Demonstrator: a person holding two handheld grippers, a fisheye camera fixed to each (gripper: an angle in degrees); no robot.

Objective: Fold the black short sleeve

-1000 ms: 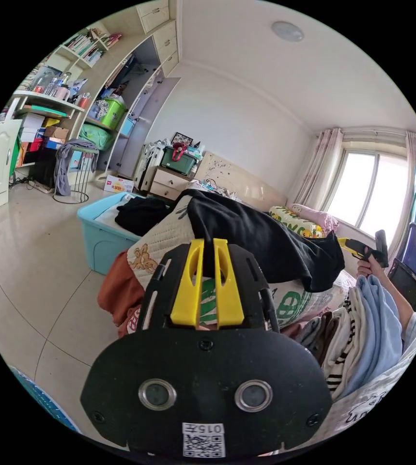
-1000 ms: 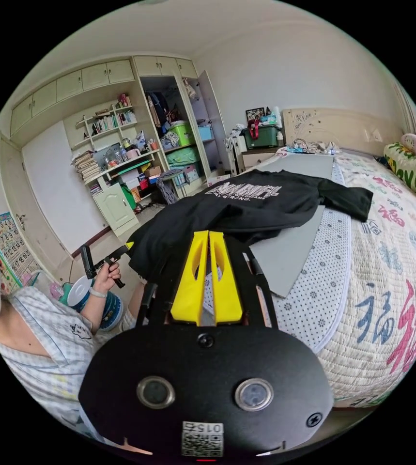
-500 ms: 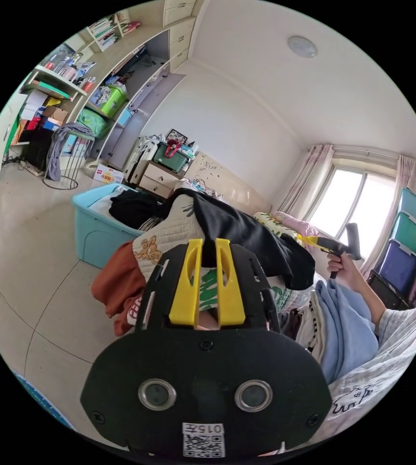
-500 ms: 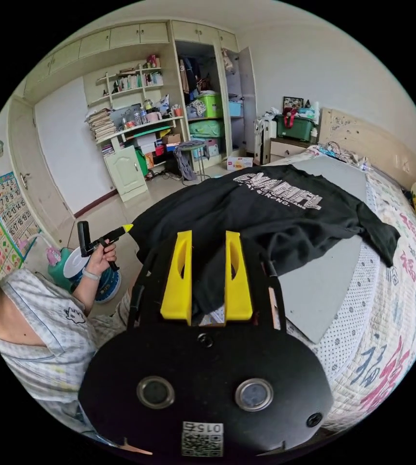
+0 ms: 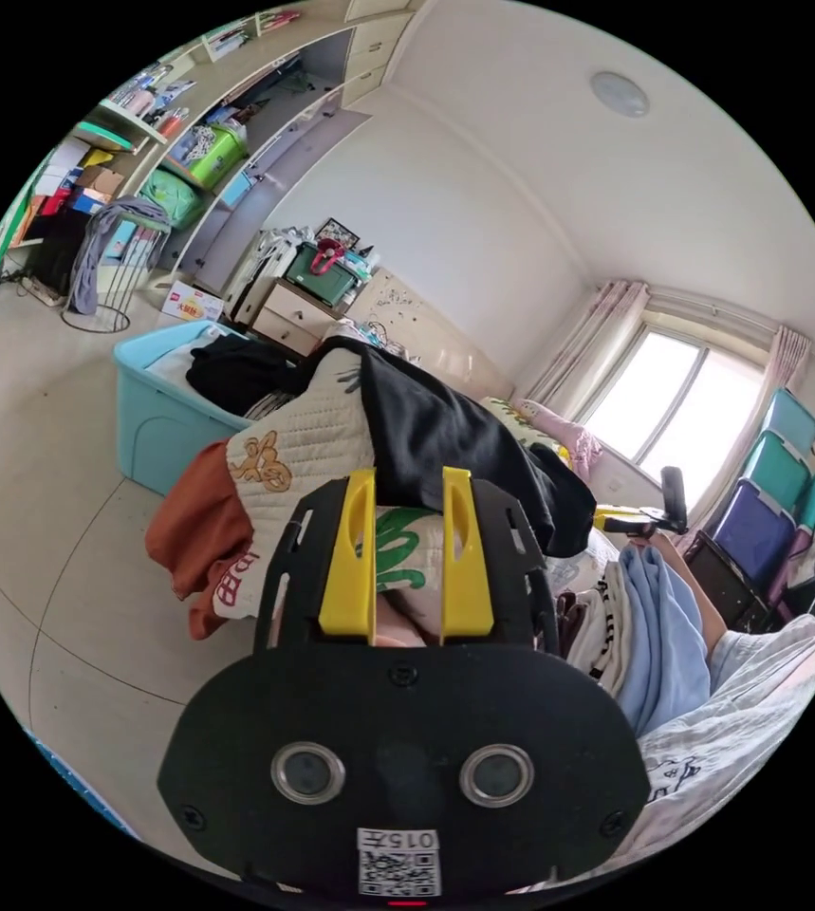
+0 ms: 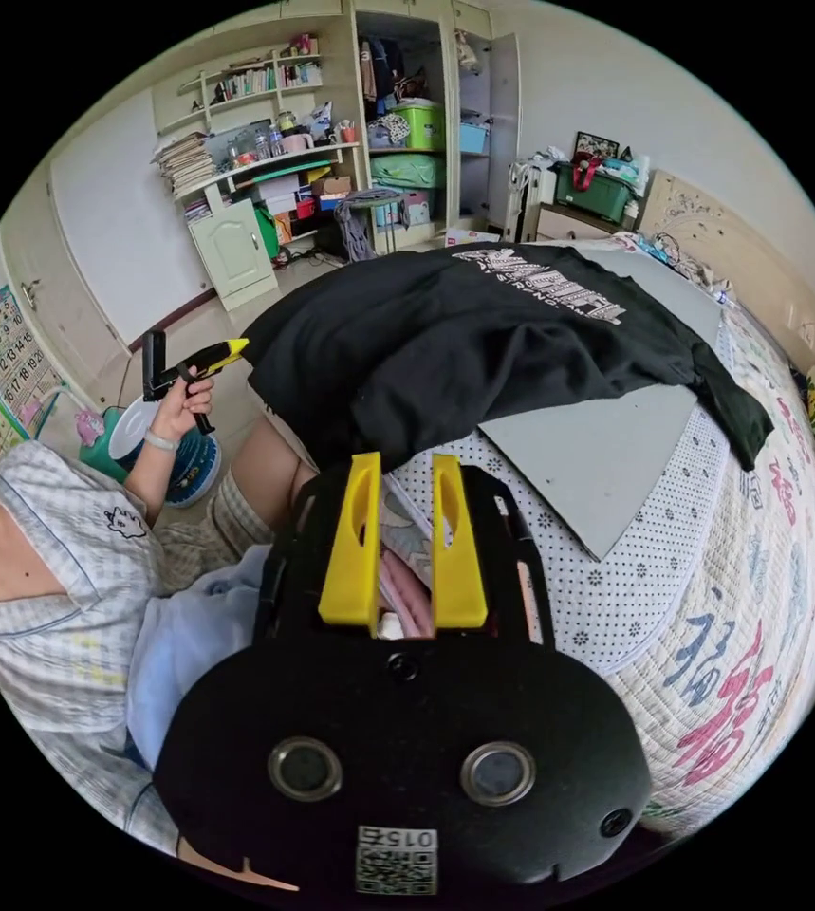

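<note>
The black short sleeve shirt (image 6: 483,332) lies spread on a grey board (image 6: 606,455) on the bed, white print facing up, its near hem drooping over the bed's edge. My right gripper (image 6: 404,462) is open just short of that hem, with nothing between its jaws. In the left gripper view the shirt (image 5: 445,436) drapes over the quilted corner of the bed. My left gripper (image 5: 408,474) is open right below the hanging edge. Each gripper shows small in the other's view, held in a hand: the left gripper (image 6: 213,356) and the right gripper (image 5: 620,520).
The bed's quilt (image 6: 739,607) falls away at the right. A light blue bin (image 5: 156,418) of clothes stands on the tiled floor beside the bed. Folded clothes (image 5: 654,626) rest on the person's lap. A stool (image 5: 108,256) and full shelves line the far wall.
Both grippers were shut on the shirt's near hem. The right opened first, then the left, and both have drawn back from it. The shirt now rests on the board.
</note>
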